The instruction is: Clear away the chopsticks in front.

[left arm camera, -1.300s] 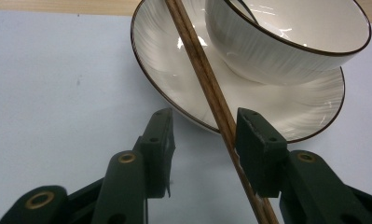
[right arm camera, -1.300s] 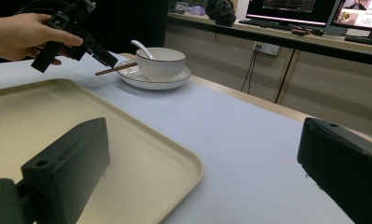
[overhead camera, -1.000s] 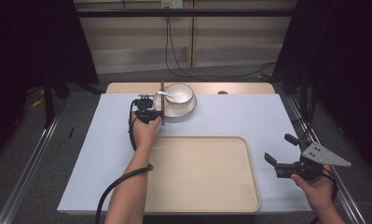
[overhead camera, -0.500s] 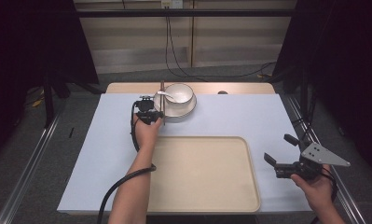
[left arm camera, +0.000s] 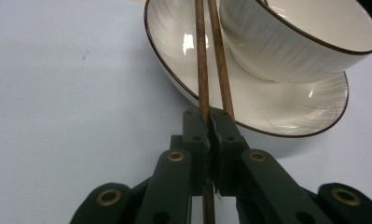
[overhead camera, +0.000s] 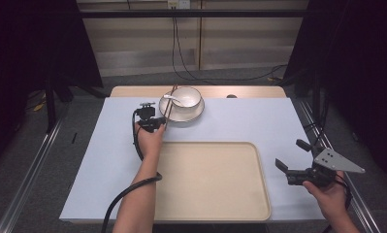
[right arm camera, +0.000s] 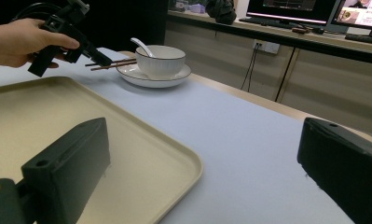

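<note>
I've got my left gripper (overhead camera: 158, 125) up at eleven o'clock on the table, jaws pressed tight on the near ends of the chopsticks (left arm camera: 207, 60). The sticks run forward over the rim of the plate (overhead camera: 197, 113), passing just left of the bowl (overhead camera: 187, 98), which sits on that plate with a white spoon (overhead camera: 171, 99) in it. From the right gripper view the chopsticks (right arm camera: 116, 63) hang roughly level, their far ends over the plate's near edge; whether they touch it I can't tell. So I read this as the pick-up step: grip made, carry not begun. My right gripper (overhead camera: 298, 162) idles at four o'clock, jaws spread wide and holding nothing, just off the right edge of the tray (overhead camera: 210, 204). The tray is bare, so my guess is it's the destination. Next call: raise the sticks clear of the plate rim, keep both pinched evenly so neither slides, then draw them back toward six o'clock.
</note>
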Motion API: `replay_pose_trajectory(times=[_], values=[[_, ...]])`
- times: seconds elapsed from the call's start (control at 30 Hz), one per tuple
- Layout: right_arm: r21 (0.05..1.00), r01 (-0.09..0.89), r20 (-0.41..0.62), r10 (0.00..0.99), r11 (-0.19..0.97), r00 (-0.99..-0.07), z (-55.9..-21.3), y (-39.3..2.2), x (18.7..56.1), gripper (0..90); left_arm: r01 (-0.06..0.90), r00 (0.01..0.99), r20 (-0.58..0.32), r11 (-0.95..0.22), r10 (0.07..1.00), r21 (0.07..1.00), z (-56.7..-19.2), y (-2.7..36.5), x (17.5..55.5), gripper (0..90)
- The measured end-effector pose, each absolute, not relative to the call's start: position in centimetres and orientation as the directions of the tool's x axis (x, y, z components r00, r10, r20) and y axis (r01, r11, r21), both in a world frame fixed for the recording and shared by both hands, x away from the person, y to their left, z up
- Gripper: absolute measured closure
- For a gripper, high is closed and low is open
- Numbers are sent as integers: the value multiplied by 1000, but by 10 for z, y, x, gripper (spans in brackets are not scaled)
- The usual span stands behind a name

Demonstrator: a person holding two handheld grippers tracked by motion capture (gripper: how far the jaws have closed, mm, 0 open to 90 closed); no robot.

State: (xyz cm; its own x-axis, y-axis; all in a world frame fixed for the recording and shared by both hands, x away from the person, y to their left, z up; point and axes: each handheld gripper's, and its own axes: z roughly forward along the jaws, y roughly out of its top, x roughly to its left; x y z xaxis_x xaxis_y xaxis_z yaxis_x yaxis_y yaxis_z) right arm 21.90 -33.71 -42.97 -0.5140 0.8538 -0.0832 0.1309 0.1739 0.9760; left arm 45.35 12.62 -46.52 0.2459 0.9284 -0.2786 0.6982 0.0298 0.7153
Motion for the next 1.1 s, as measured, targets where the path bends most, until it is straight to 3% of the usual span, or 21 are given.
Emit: replay_pose_trajectory(times=[0.2, 0.63, 1.1], values=[[977, 131, -80, 853, 171, -516, -430, -337, 219, 15, 677, 244, -297, 57, 923, 734, -463, 131, 441, 862], [977, 136, -72, 856, 164, -513, -429, -338, 219, 13, 666, 264, -248, 10, 932, 746, -459, 140, 406, 862], [977, 130, -76, 854, 166, -514, -429, -336, 219, 14, 647, 218, -364, 145, 906, 749, -447, 159, 353, 862]])
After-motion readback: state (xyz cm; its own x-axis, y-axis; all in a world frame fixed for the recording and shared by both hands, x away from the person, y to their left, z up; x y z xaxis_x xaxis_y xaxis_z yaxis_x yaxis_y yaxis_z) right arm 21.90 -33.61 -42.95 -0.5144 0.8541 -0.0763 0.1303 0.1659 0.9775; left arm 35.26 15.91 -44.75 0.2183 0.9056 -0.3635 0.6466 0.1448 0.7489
